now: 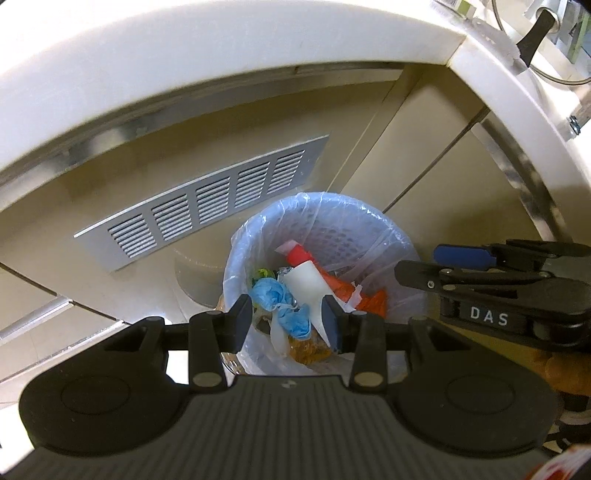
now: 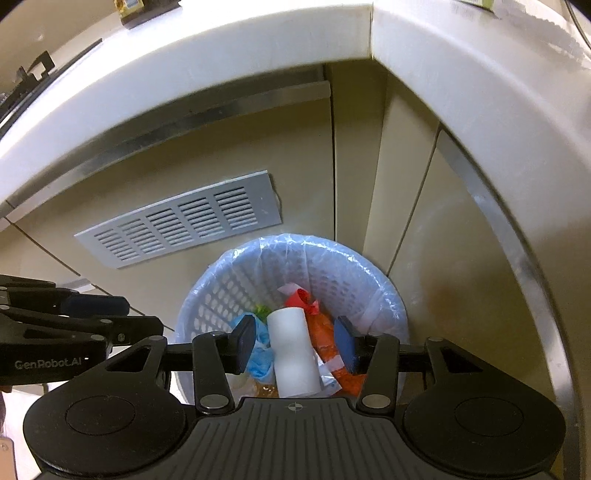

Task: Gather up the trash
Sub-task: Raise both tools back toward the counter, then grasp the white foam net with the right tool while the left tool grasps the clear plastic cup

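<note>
A pale blue perforated waste basket (image 1: pixel 332 229) lined with a clear bag stands on the floor against the cabinet; it also shows in the right wrist view (image 2: pixel 332 273). Inside lie a white cup (image 2: pixel 293 354), blue gloves (image 1: pixel 273 295), red and orange wrappers (image 1: pixel 301 254) and other scraps. My left gripper (image 1: pixel 290 325) is open above the basket with nothing between its fingers. My right gripper (image 2: pixel 295 345) is open above the basket; the white cup lies below between its fingers, not gripped. Each gripper shows at the edge of the other's view.
A white countertop (image 2: pixel 221 62) overhangs beige cabinet doors. A grey vent grille (image 1: pixel 207 206) is set in the cabinet left of the basket. A black tap handle (image 1: pixel 533 33) sits on the counter at the upper right.
</note>
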Tool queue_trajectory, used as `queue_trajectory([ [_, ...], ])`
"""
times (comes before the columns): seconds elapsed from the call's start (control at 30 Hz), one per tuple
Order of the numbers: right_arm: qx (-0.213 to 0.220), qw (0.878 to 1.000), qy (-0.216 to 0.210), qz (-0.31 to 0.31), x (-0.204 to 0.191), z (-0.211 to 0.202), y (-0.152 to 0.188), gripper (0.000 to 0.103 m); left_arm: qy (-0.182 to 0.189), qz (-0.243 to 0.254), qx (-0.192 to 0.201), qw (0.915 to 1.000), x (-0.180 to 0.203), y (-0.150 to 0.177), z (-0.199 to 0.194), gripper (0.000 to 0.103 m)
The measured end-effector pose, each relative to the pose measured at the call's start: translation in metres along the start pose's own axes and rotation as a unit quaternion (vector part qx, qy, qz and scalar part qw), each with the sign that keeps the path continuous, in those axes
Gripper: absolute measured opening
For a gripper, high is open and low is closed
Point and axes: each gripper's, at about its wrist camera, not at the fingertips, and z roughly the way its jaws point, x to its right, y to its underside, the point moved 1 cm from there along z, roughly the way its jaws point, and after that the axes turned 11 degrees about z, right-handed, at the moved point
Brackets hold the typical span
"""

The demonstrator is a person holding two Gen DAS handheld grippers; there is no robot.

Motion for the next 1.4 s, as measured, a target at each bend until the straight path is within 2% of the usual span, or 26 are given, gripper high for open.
queue_trajectory([
  [0.17, 0.028, 0.999, -0.015, -0.008, -0.009, -0.026, -0.006, 0.047, 0.01, 0.015, 0.029, 0.9994, 0.005, -0.005, -0.019, 0.037],
  [0.4, 0.113, 0.993, -0.022, -0.035, -0.018, -0.087, -0.015, 0.048, 0.025, 0.052, 0.085, 0.9947, 0.019, -0.019, -0.055, 0.037],
  [0.53, 0.164, 0.986, -0.023, -0.025, -0.012, -0.123, -0.024, 0.048, 0.025, 0.071, 0.116, 0.9904, 0.031, -0.031, -0.077, 0.037],
  [0.67, 0.197, 0.98, -0.021, 0.006, 0.002, -0.147, -0.038, 0.048, 0.023, 0.083, 0.145, 0.9856, 0.041, -0.049, -0.095, 0.037],
  [0.83, 0.22, 0.973, -0.008, 0.067, 0.032, -0.159, -0.067, 0.048, 0.019, 0.085, 0.177, 0.9803, 0.049, -0.077, -0.107, 0.04],
  [1.07, 0.24, 0.96, 0.006, 0.145, 0.094, -0.172, -0.107, 0.048, 0.004, 0.09, 0.201, 0.9755, 0.057, -0.118, -0.107, 0.044],
  [1.2, 0.249, 0.952, 0.0, 0.18, 0.12, -0.173, -0.127, 0.048, -0.007, 0.087, 0.207, 0.9744, 0.059, -0.14, -0.102, 0.047],
  [1.4, 0.245, 0.946, -0.014, 0.212, 0.15, -0.158, -0.158, 0.048, -0.024, 0.083, 0.217, 0.9723, 0.065, -0.167, -0.092, 0.051],
])
